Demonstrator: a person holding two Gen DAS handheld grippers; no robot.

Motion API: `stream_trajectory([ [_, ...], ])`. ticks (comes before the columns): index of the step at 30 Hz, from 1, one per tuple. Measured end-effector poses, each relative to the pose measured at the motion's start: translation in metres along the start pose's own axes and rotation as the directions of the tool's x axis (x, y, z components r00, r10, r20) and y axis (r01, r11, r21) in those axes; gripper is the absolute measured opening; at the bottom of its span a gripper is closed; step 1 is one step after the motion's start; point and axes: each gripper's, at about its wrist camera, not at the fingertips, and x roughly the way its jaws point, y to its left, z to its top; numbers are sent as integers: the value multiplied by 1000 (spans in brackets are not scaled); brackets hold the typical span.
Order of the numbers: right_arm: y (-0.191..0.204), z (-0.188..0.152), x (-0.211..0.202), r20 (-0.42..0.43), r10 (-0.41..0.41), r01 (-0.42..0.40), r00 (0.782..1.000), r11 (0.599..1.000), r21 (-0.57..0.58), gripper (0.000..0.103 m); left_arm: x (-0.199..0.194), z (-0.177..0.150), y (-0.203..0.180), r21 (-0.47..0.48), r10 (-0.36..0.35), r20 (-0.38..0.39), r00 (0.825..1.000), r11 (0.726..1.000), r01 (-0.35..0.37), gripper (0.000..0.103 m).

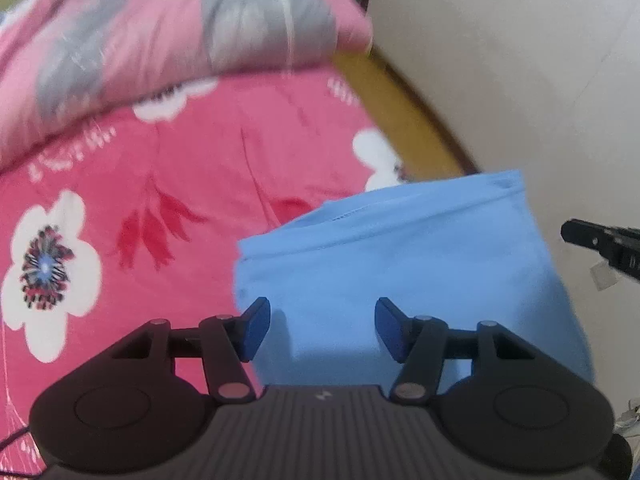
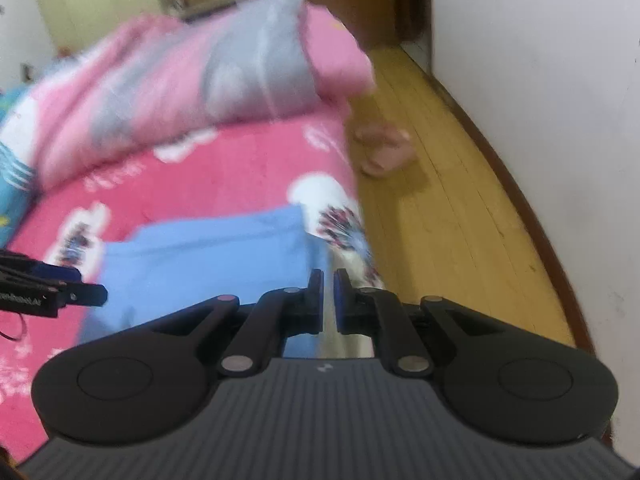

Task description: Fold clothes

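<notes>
Beneath the spread left gripper lies the folded blue garment.

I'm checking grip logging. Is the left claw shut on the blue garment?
No: the left claw stands wide open above the blue garment, with cloth showing between its blue pads.

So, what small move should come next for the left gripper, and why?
Probably lower the left gripper onto the near part of the blue garment and close. Its jaws are open above the cloth and hold nothing, while the right gripper looks nearly shut at the garment's right edge; whether it pinches cloth is unclear.
</notes>
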Motion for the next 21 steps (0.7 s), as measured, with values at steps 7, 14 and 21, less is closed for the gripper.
stream_trajectory([
  [7,25,-60,-23,-144,147,-158,979,985,-69,6,-26,-86,-27,41,-263,-111,959,962,268,58],
  [14,1,-115,-46,-284,-19,-6,959,996,-88,6,-19,-129,-40,93,-237,-176,955,962,256,58],
  [21,18,-99,-69,-175,123,-134,977,990,-50,6,-18,-121,-40,116,-258,-232,938,950,290,60],
])
